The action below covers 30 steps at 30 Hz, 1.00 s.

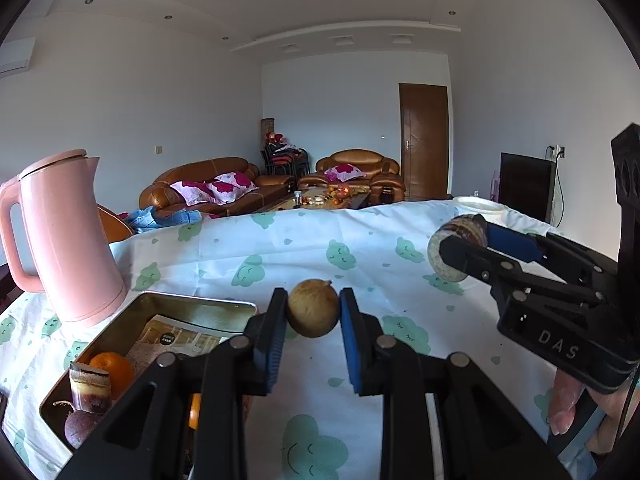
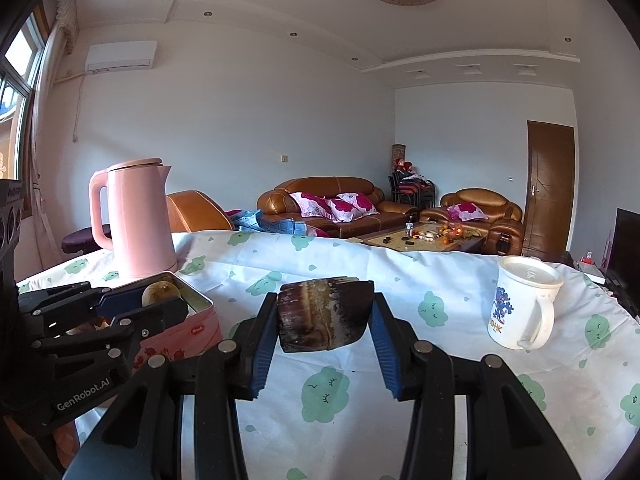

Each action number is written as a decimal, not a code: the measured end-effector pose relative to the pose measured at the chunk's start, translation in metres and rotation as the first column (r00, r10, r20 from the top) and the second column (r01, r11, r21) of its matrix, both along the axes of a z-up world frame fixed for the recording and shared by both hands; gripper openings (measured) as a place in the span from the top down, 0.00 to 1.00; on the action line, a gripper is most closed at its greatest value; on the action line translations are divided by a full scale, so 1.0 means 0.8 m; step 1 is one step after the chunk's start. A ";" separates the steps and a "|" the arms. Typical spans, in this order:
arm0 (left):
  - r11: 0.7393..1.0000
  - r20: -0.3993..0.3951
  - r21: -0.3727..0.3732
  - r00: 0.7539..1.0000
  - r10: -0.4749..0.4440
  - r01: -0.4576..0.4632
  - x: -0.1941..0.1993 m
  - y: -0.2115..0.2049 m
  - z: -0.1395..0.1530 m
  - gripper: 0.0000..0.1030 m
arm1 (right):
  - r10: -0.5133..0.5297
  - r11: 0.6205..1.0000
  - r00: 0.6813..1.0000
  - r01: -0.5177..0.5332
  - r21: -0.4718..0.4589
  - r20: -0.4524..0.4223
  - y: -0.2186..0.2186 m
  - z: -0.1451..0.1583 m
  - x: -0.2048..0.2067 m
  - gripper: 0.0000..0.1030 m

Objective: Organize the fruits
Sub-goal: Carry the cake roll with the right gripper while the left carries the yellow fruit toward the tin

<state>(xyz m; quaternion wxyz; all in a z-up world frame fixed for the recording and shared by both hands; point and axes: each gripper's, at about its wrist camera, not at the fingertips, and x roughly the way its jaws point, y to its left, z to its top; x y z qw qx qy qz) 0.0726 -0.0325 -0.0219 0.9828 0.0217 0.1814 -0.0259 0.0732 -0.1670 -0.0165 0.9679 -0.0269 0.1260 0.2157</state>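
both grippers hold fruit above the cloud-print tablecloth [image 1: 360, 240]

the pink kettle [image 1: 64, 236] stands beside the metal tin [image 1: 192, 304]; the right gripper [image 2: 324, 316] is clamped on what looks like a sugarcane chunk [image 2: 324, 316], and the left gripper [image 1: 313, 312] pinches a small brown fruit [image 1: 313, 308].

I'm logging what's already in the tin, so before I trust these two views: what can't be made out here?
- Tin, left wrist view: its near end is hidden behind the left tool, so the fruit count is uncertain.
- Tin, right wrist view: the left tool and its round brown fruit block the inside.
- Mug, right wrist view: the lid hides any contents.
- Coffee table items: too small to identify.
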 end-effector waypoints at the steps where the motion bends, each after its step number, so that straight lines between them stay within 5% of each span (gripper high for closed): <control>1: 1.000 0.001 0.002 1.000 0.003 -0.003 -0.001 0.002 0.000 0.73 | 0.005 1.000 1.000 -0.005 -0.002 0.003 0.002 0.000 -0.001 0.55; 30: 0.996 0.008 -0.043 0.997 0.074 -0.074 -0.033 0.066 0.012 0.73 | 0.129 0.992 0.992 -0.128 -0.016 0.006 0.065 0.011 -0.025 0.55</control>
